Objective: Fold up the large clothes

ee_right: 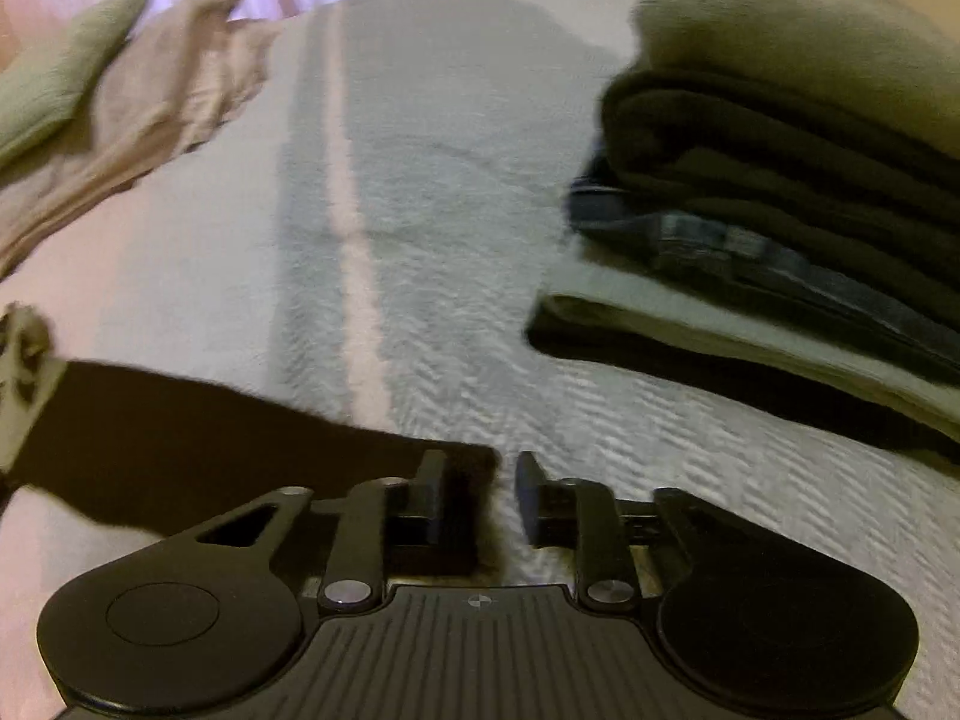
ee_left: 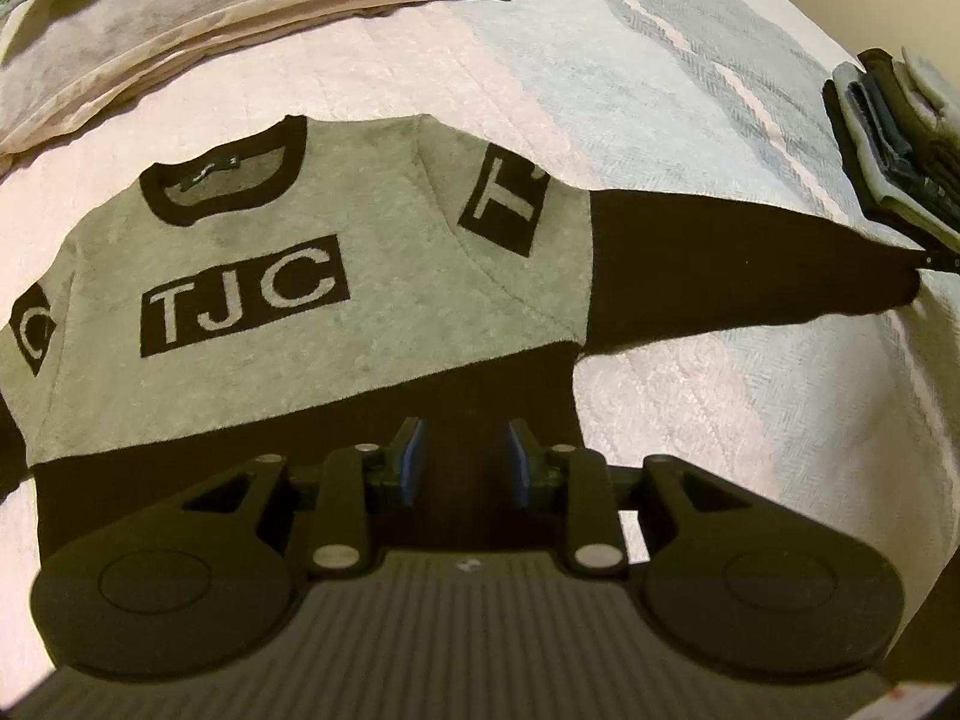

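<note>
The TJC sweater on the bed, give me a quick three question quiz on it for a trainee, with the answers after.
1. True or false: the TJC sweater lies spread flat, front up, on the bedspread.
2. What colour is the sleeve that stretches toward the stack of folded clothes?
3. In the right wrist view, what lies at the right gripper? A: the sleeve cuff. B: the collar. C: a sock.

Key
1. True.
2. Black.
3. A; the jaws stand apart, with the cuff's end at the left finger, not visibly pinched.
</note>
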`<state>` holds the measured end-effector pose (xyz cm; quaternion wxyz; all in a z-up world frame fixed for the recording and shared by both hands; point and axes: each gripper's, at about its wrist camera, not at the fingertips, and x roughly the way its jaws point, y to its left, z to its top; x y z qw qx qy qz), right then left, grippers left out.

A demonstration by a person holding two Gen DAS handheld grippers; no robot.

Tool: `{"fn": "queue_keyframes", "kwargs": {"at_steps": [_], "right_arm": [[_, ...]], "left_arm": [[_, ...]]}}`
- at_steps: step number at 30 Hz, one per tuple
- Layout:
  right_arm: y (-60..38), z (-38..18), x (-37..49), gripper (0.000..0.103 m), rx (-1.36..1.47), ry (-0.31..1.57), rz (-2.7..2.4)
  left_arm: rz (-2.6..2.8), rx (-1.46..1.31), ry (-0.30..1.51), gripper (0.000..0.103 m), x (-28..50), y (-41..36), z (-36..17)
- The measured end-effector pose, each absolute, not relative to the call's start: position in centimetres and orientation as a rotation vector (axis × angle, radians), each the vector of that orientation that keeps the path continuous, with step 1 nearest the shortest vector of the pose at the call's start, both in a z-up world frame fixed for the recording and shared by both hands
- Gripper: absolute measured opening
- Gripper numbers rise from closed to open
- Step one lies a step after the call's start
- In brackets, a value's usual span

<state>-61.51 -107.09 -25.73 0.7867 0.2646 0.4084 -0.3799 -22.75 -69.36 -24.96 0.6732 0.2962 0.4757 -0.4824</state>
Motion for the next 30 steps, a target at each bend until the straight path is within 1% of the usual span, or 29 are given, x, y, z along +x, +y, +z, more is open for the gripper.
{"fn": "queue_keyframes", "kwargs": {"at_steps": [1, 5, 8, 11, 13, 15, 19, 21, 24, 26, 29, 30], "right_arm": [[-107.2, -25.6, -61.5, 0.045, 0.563, 0.874, -0.834], [-104.7, -23.3, -60.2, 0.047, 0.474, 0.853, -0.877], [-101.6, -21.4, -57.2, 0.047, 0.43, 0.818, -0.818], [-98.7, -20.4, -52.1, 0.047, 0.445, 0.79, -0.664], [-96.8, -20.4, -46.7, 0.047, 0.417, 0.802, -0.53], [-95.1, -20.6, -41.1, 0.048, 0.394, 0.797, -0.404], [-93.7, -22.1, -29.9, 0.048, 0.361, 0.812, -0.247], [-93.6, -23.4, -24.3, 0.048, 0.323, 0.83, -0.197], [-93.6, -25.9, -16.7, 0.048, 0.247, 0.858, -0.125], [-93.9, -28.3, -13.2, 0.048, 0.212, 0.888, -0.071], [-94.7, -31.1, -10.5, 0.047, 0.226, 0.947, -0.037], [-95.0, -31.5, -10.4, 0.038, 0.237, 0.959, -0.03]], "left_arm": [[-1.079, 0.66, 1.075, 0.025, -22.6, -68.9, -24.9], [-1.043, 0.635, 1.085, 0.029, -21.3, -66.1, -24.7], [-1.014, 0.602, 1.086, 0.03, -19.2, -63.5, -24.6], [-1.002, 0.567, 1.068, 0.032, -15.5, -61.2, -24.4], [-1.015, 0.554, 1.042, 0.032, -12.4, -60.4, -24.4], [-1.032, 0.546, 0.996, 0.036, -8.8, -59.9, -24.3], [-1.088, 0.559, 0.915, 0.038, -0.8, -61.1, -24.9], [-1.12, 0.561, 0.897, 0.04, 3.0, -62.5, -25.4], [-1.16, 0.559, 0.88, 0.041, 8.0, -65.3, -27.1], [-1.185, 0.547, 0.911, 0.041, 11.0, -67.4, -29.0], [-1.239, 0.551, 0.948, 0.041, 13.6, -69.8, -31.6], [-1.261, 0.564, 0.958, 0.041, 14.1, -70.4, -32.3]]}}
